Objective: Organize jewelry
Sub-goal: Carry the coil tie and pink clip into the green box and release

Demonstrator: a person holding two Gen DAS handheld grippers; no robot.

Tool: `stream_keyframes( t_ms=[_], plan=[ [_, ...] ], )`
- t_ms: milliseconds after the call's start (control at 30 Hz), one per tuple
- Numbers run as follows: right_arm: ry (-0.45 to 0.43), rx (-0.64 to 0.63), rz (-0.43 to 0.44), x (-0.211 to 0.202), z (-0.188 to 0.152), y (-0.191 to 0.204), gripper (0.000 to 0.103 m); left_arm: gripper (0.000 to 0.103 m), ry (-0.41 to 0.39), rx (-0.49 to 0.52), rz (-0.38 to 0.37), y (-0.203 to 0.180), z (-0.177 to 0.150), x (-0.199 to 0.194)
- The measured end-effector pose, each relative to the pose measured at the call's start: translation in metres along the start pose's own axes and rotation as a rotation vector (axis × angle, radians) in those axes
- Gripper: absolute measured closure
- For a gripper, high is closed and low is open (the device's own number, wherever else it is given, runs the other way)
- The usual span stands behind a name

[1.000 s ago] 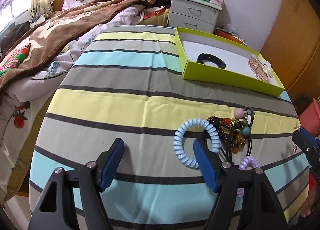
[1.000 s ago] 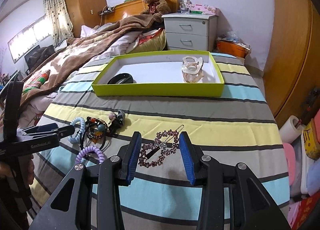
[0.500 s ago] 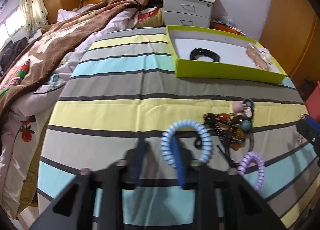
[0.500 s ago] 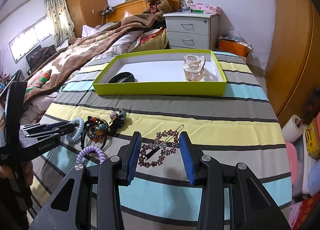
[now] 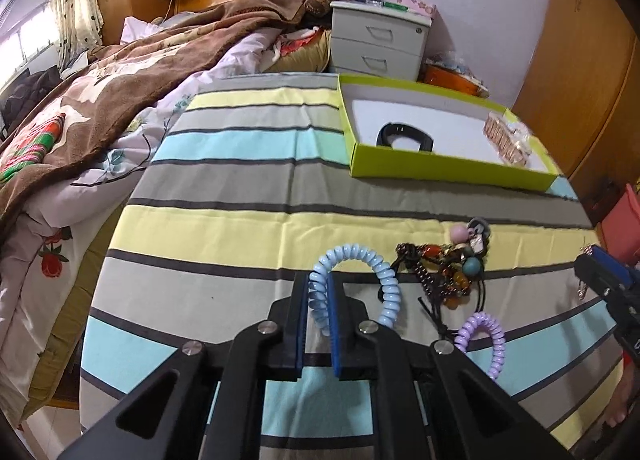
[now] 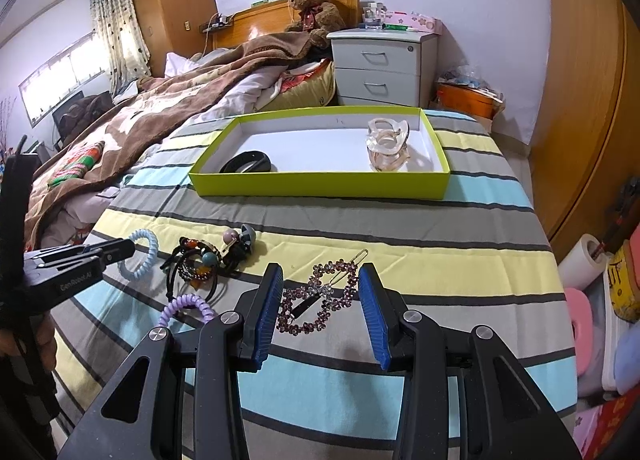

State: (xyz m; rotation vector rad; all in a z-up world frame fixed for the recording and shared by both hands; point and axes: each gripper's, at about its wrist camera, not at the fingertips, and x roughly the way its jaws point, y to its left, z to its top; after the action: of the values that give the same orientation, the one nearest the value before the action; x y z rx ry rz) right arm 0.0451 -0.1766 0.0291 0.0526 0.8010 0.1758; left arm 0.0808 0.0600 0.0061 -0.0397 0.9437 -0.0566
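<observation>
The left tool (image 5: 318, 300) had just clamped on the near-left side of a blue coil hair tie (image 5: 356, 284), its loop arching away toward the green box (image 5: 448, 172). The right tool (image 6: 320, 312), fingers apart, straddled a rhinestone hair clip (image 6: 320, 296) lying diagonally on the striped counter (image 6: 420, 252).

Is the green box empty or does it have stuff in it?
Not empty. The shallow lime-green cardboard box holds a black band at one end and a clear plastic hair claw at the other.
</observation>
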Motion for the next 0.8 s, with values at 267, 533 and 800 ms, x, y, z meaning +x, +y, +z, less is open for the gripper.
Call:
stream_keyframes(
  t_ms=[267, 533, 800],
  plan=[
    [-0.022, -0.014, -0.003, -0.01, 0.008, 0.005, 0.063, 0.093, -0.036, -0.006, 0.0, 0.004, 0.009, -0.018],
    [-0.05, -0.05, -0.018, -0.016, 0.029, 0.01, 0.063, 0.093, -0.075, -0.01, -0.024, 0.003, 0.028, -0.032],
    [-0.069, -0.097, -0.025, -0.01, 0.063, 0.012, 0.063, 0.093, -0.104, -0.014, -0.054, -0.002, 0.063, -0.036]
  ],
)
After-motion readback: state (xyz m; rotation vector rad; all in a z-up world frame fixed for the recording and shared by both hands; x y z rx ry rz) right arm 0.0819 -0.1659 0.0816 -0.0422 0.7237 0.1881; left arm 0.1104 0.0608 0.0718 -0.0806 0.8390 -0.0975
